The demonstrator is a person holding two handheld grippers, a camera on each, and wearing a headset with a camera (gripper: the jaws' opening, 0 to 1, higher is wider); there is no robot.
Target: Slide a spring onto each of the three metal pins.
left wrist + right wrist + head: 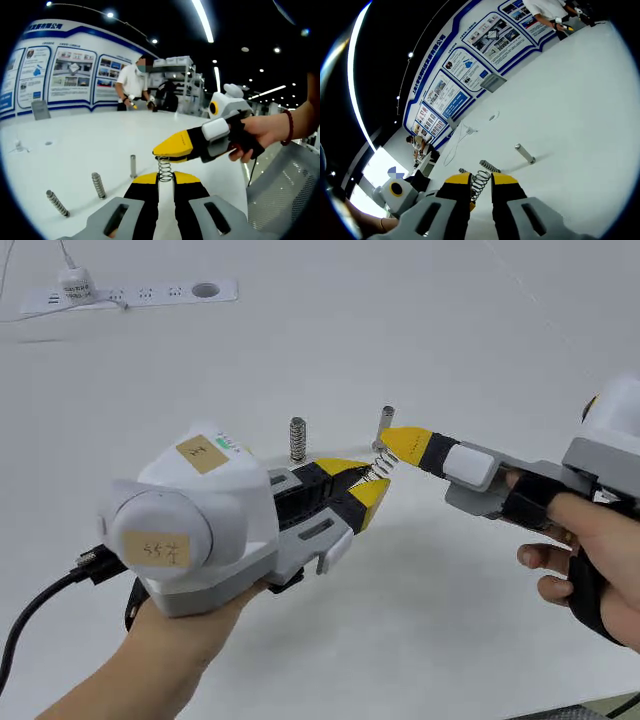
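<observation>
A small steel spring [379,466] hangs above the white table between both grippers. My left gripper [362,483], black with yellow tips, is shut on its lower end. My right gripper [390,443] comes in from the right and is shut on its upper end. In the left gripper view the spring [164,169] stands upright from the left gripper [165,178] up to the right gripper [164,150]. Behind it stand a bare pin [133,165] and two pins wearing springs [98,185] [57,203]. The head view shows the bare pin [386,422] and one sprung pin [297,438].
A white power strip [130,295] with a plugged cable lies at the table's far left. The left gripper's black cable [35,610] trails off the lower left. A person [132,85] stands far behind the table. A metal mesh surface [285,195] sits at the right.
</observation>
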